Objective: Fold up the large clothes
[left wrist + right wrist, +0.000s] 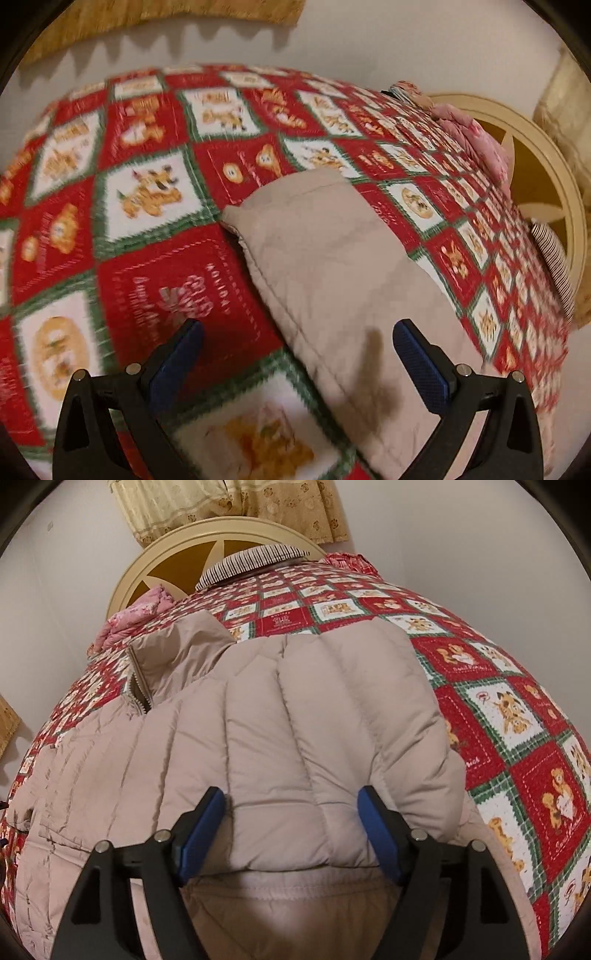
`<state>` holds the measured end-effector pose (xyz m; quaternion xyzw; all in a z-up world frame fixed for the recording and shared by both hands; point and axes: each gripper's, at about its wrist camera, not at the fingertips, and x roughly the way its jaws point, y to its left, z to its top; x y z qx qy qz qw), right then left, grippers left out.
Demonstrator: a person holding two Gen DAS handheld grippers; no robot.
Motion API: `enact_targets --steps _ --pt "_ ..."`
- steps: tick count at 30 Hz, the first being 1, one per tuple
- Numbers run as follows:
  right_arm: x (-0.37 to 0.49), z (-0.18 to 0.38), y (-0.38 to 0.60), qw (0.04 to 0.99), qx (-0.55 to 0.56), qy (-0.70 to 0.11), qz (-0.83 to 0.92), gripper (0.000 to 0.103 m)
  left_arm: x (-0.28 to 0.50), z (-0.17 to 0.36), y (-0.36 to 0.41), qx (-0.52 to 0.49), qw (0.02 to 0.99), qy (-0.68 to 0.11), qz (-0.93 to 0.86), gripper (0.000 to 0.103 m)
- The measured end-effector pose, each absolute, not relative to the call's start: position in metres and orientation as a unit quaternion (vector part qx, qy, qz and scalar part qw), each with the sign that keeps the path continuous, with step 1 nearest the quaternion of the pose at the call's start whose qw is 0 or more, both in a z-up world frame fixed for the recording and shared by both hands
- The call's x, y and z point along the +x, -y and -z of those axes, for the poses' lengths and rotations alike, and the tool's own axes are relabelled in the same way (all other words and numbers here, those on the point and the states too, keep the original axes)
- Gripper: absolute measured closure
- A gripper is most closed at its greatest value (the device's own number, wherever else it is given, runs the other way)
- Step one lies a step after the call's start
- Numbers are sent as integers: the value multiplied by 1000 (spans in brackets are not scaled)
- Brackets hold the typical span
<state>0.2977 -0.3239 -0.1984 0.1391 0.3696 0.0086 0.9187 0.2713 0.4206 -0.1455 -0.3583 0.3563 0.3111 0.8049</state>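
- Jaws nearest the lens first: the right gripper (291, 827) stands spread wide, its blue pads either side of a puffed fold of the beige quilted down jacket (295, 716), holding nothing; whether the pads touch the fabric I cannot tell.
- Left gripper (297, 363) is likewise wide apart and empty, one finger over the jacket's long beige panel (332, 266), the other over the red, white and green patchwork quilt (147, 206) covering the bed.
- Jacket lies spread across the middle of the bed, one side already turned over itself, with its lining showing at the near edge; its collar and zip (138, 698) point toward the head of the bed.
- Judged step: early to middle of the fold, both tools between grasps. The next move likely calls for each gripper to close on an edge or hem and carry it across; the slippery, puffy fill may spring back or slide out of a shallow pinch.
- Farther off, at the head of the bed, a pink floral bundle (136, 616) and a striped cushion (251, 559) rest against the round cream headboard (166, 554).
- No containers are in view.
- Beyond, patterned yellow curtains (229, 506) hang on the pale wall.
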Motion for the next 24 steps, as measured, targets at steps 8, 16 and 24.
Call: enact_targets --steps 8,16,24 --pt "299 199 322 918 134 -373 -5 25 288 148 -415 -313 830 -339 -314 61" --pt "299 199 322 918 135 -373 -6 25 294 124 -403 -301 864 -314 -254 94" --pt "299 199 323 918 138 -372 -8 25 287 5 -238 -122 963 -224 -89 95"
